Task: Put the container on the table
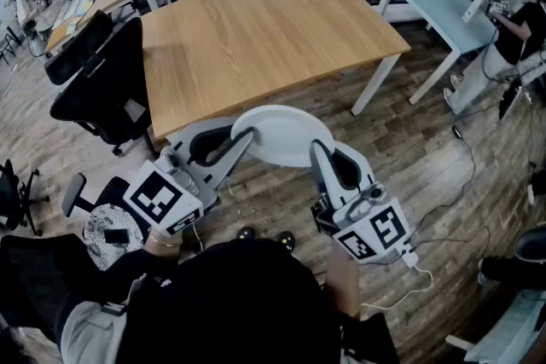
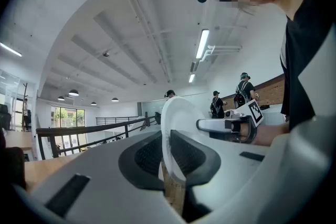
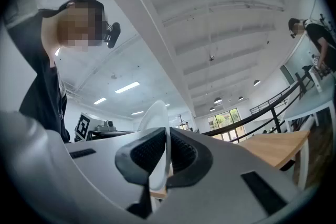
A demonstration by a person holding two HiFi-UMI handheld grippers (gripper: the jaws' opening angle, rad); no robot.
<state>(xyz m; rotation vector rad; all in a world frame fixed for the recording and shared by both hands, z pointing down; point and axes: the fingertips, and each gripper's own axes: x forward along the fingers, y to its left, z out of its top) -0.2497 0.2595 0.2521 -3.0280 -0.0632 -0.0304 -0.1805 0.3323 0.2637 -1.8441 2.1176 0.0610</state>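
Pinching the white container (image 1: 286, 136) (image 2: 176, 115) (image 3: 156, 113) by its thin rim, the left gripper (image 1: 237, 139) (image 2: 169, 157) clamps at 9 o'clock and the right gripper (image 1: 317, 151) (image 3: 165, 157) at about 4 o'clock (both pairs of pads pressed onto the edge). The container hangs between them, just off the near edge of the wooden table (image 1: 256, 38) at 12 o'clock, over the plank floor (image 1: 426, 149)
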